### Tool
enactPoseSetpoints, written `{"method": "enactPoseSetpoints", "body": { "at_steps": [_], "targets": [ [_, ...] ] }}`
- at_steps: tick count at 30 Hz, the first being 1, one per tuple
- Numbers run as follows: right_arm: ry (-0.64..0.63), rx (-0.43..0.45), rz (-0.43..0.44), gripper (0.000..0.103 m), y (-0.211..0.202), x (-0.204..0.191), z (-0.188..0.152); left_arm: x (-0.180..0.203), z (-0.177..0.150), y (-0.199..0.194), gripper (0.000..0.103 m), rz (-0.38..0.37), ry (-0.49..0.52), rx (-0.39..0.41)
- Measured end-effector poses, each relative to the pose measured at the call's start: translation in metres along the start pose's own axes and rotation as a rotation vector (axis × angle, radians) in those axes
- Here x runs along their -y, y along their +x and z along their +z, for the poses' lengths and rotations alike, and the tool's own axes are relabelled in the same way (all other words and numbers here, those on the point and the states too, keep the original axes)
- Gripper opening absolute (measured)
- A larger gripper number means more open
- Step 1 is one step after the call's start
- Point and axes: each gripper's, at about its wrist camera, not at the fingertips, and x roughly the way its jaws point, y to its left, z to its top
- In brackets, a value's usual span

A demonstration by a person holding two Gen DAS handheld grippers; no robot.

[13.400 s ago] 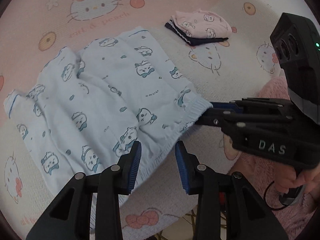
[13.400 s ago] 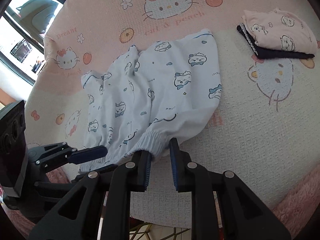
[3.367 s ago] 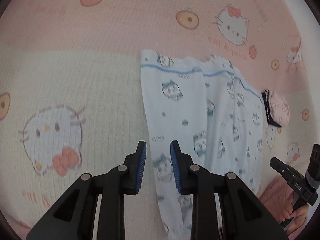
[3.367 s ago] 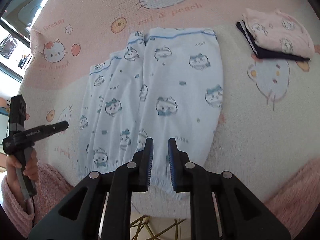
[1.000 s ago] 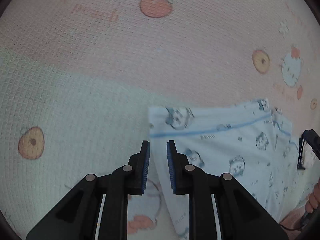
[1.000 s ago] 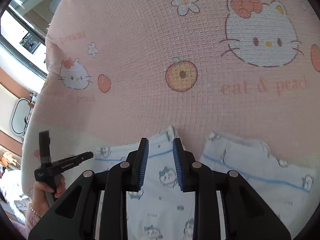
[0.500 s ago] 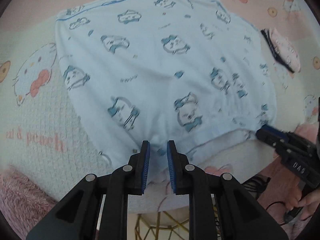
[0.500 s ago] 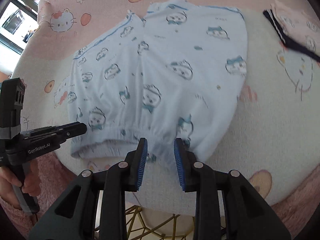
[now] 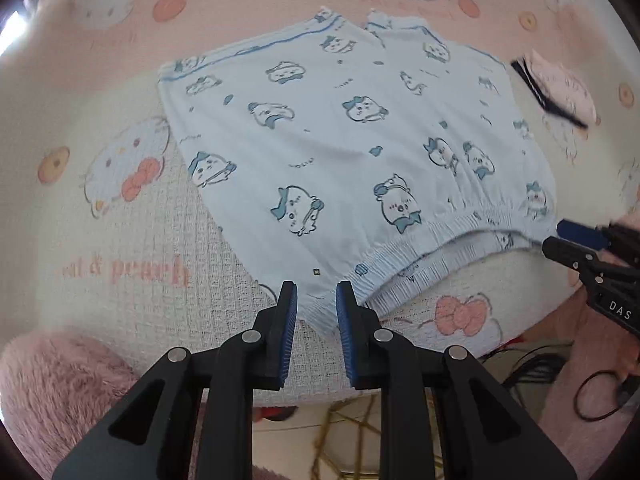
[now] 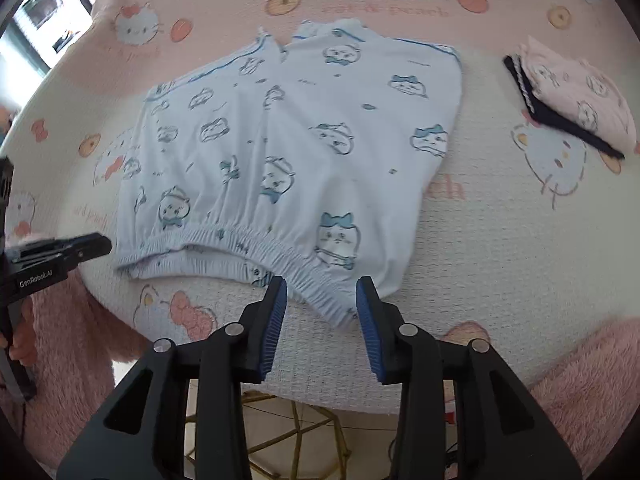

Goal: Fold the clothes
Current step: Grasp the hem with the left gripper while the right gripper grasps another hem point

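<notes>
Now, by label:
Pants (image 9: 344,152): pale blue, cartoon print, lay folded leg-ends-to-waist on the cloth (image 9: 120,272), with the elastic waistband along the near edge – upper and lower layers not quite lined up
Left gripper (image 9: 316,308): jaws spread a little, the near-left waistband corner lay between them, no pinch visible
Right gripper (image 10: 322,300): jaws spread wider, the near-right waistband corner sat between the pads, also not pinched
Stack (image 10: 576,100): pink and dark folded pieces sat far right, well apart from the pants
Step, as I judged it: fold just laid down and let go, or a fresh grasp about to be taken – I could not tell which
Risk: closing on the top layer only would peel the fold open; cause – the layers were offset at the waistband
Risk: uneven pull from the two sides could skew the edges, since the cotton looked thin and slack
Risk: dragging toward the near table edge could spill the hem over it
</notes>
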Motion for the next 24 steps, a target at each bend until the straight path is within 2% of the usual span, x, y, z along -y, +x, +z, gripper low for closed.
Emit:
{"method": "enactPoseSetpoints", "body": {
  "at_steps": [3, 5, 9, 10, 13, 15, 17, 19, 21, 22, 23, 24],
  "targets": [
    [-0.086, -0.026, -0.072, 0.037, 0.011, -0.014, -0.004, 0.010, 0.002, 0.011, 0.022, -0.014, 0.065, -0.037],
    [-0.086, -0.027, -0.074, 0.037, 0.015, -0.012, -0.003, 0.013, 0.002, 0.022, 0.022, 0.021, 0.079, -0.061],
    [-0.071, -0.039, -0.058, 0.037, 0.024, -0.001, -0.002, 0.018, 0.007, 0.030, 0.026, 0.014, 0.069, -0.058],
    [-0.066, -0.043, -0.051, 0.039, 0.026, 0.002, -0.002, 0.019, 0.009, 0.030, 0.030, 0.007, 0.071, -0.057],
    [-0.086, -0.043, -0.058, 0.039, 0.023, -0.001, -0.004, 0.021, 0.010, 0.027, 0.036, -0.008, 0.080, -0.049],
    [-0.093, -0.036, -0.052, 0.039, 0.017, -0.004, -0.008, 0.019, 0.008, 0.021, 0.036, -0.010, 0.090, -0.042],
    [-0.086, -0.033, -0.041, 0.039, 0.013, -0.004, -0.012, 0.018, 0.003, 0.026, 0.036, 0.049, 0.094, -0.048],
    [-0.082, -0.043, -0.045, 0.040, 0.017, -0.004, -0.012, 0.018, 0.004, 0.027, 0.038, 0.048, 0.076, -0.035],
    [-0.098, -0.043, -0.054, 0.043, 0.019, -0.006, -0.012, 0.018, 0.009, 0.027, 0.035, 0.036, 0.055, -0.031],
    [-0.107, -0.042, -0.060, 0.042, 0.020, -0.009, -0.011, 0.017, 0.011, 0.027, 0.030, 0.027, 0.049, -0.028],
    [-0.111, -0.040, -0.064, 0.040, 0.020, -0.009, -0.011, 0.016, 0.012, 0.025, 0.023, 0.020, 0.040, -0.021],
    [-0.106, -0.035, -0.059, 0.039, 0.018, -0.007, -0.012, 0.015, 0.014, 0.022, 0.006, 0.013, 0.032, -0.011]
  ]
}}
